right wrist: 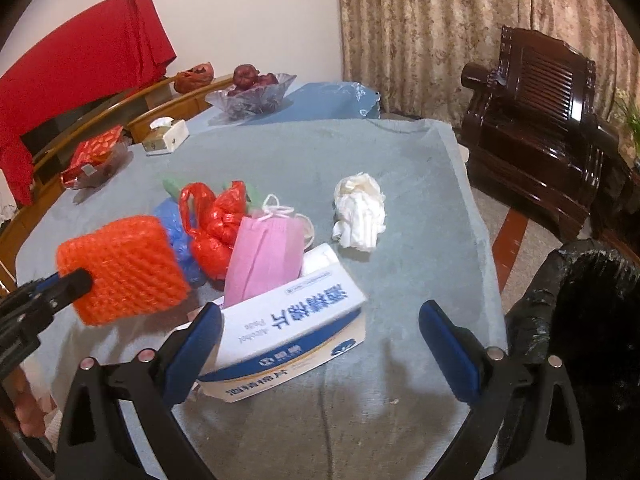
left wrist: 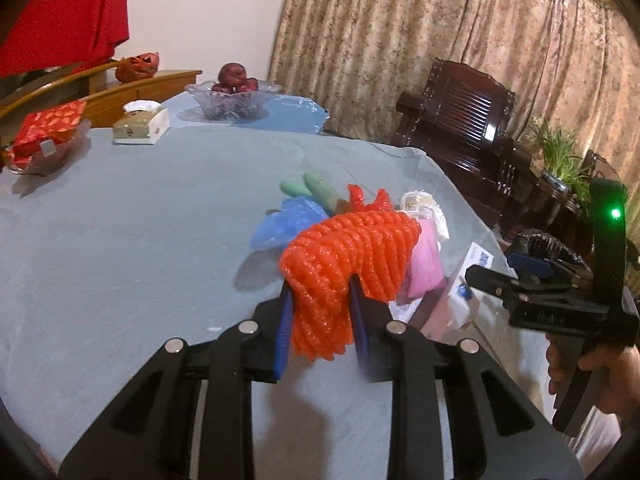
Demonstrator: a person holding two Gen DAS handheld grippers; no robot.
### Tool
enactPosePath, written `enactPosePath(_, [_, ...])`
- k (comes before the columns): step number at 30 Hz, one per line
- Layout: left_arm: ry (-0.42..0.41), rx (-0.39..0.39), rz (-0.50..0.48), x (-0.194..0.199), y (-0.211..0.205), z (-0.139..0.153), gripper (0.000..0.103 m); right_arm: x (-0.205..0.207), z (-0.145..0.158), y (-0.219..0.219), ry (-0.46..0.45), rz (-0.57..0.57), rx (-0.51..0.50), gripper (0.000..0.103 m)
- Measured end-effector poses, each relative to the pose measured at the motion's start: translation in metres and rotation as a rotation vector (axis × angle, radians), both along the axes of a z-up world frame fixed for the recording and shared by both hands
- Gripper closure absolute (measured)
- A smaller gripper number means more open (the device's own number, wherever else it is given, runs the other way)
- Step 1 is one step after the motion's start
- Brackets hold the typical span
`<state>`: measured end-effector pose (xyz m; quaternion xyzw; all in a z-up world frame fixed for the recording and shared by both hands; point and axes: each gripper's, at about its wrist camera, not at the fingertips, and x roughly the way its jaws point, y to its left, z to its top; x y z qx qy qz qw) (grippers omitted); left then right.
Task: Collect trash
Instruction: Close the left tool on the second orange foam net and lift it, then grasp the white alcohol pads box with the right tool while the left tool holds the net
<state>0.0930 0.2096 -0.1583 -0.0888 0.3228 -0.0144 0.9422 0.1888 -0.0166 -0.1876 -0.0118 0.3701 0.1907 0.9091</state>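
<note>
Left gripper [left wrist: 320, 312] clamped on the orange foam net [left wrist: 348, 256], held up off the grey-blue tablecloth [left wrist: 140, 220] just in front of the trash pile: blue plastic bag [left wrist: 286, 224], red plastic bag [right wrist: 214, 224], pink face mask [right wrist: 264, 256], crumpled white tissue [right wrist: 360, 212] a bit apart on the far right. Right gripper [right wrist: 320, 344] spread wide open, low over the table, the white-and-blue wipes box [right wrist: 296, 340] lying between its fingers and close against the left pad, touching or not hard to tell. Black bin bag [right wrist: 580, 308] off the table's right edge, just beside that gripper; fruit bowl [left wrist: 234, 100] and tissue box [left wrist: 140, 124] way at the back.
</note>
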Motion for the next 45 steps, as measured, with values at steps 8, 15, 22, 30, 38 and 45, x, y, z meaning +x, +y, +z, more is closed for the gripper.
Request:
enactPosePath(8, [0.011,0.031,0.029,-0.009,0.006,-0.006,0.078,0.003,0.000,0.013,0.009,-0.009,-0.012,0.006])
enactPosePath(15, [0.013,0.031,0.053,-0.009,0.013,-0.008,0.078,0.005,-0.004,0.024,0.032,-0.010,-0.036,0.006])
enactPosePath(22, [0.013,0.026,0.043,-0.009,0.009,-0.006,0.078,-0.006,-0.002,0.007,0.041,-0.010,-0.058,0.006])
enactPosePath(30, [0.018,0.030,0.028,-0.009,-0.001,-0.006,0.078,-0.024,-0.005,-0.021,0.083,-0.042,-0.098,0.006])
enactPosePath(38, [0.018,0.041,0.028,-0.013,-0.006,-0.006,0.078,-0.030,0.006,-0.025,0.063,-0.054,-0.075,0.006])
enactPosePath(45, [0.008,0.051,0.064,-0.017,0.003,-0.002,0.078,-0.019,0.019,-0.002,0.042,-0.017,-0.038,0.006])
